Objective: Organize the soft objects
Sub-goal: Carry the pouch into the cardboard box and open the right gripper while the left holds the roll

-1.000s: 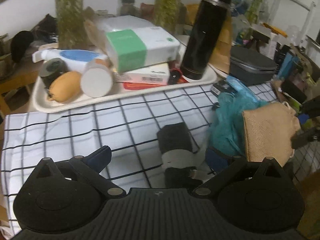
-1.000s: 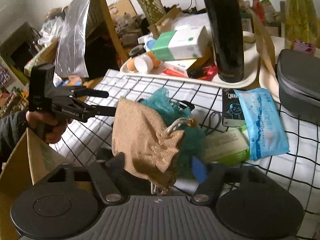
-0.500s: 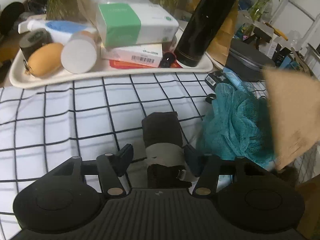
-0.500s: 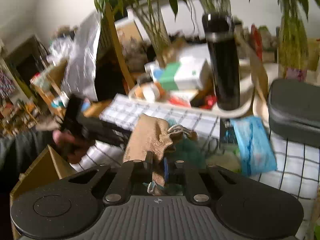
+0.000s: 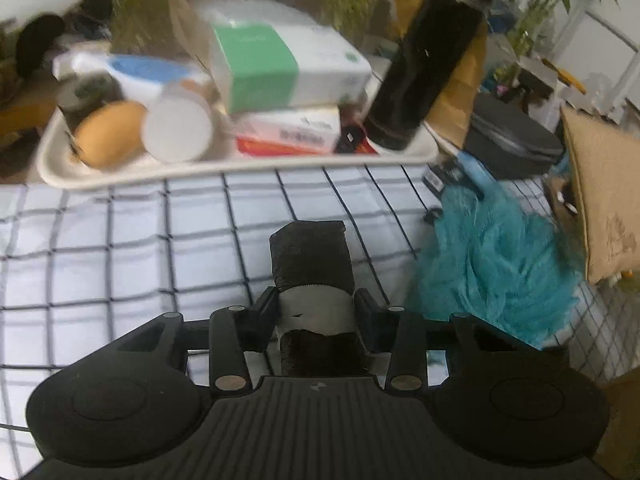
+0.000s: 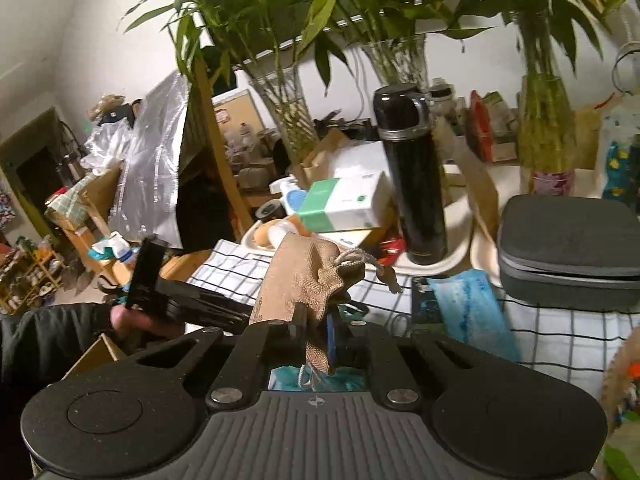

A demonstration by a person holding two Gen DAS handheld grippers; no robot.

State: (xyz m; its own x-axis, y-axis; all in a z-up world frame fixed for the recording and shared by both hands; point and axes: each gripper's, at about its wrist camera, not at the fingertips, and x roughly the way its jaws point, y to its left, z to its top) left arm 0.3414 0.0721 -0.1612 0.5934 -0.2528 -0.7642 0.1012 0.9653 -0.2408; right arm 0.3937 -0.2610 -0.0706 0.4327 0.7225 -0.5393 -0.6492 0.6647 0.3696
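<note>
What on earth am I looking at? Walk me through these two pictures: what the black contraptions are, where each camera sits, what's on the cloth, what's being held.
No robot here: a person holds a hand-operated claw in each hand, each carrying a camera looking along its fingers.

Left camera view: the left claw is closing around a rolled black-and-grey cloth lying on the checked tablecloth. Beside it lies a teal mesh sponge; behind is a tray with boxes and a black flask.

Right camera view: the right claw is shut on a tan drawstring pouch, lifted off the table. The person's other hand shows at left.
</note>
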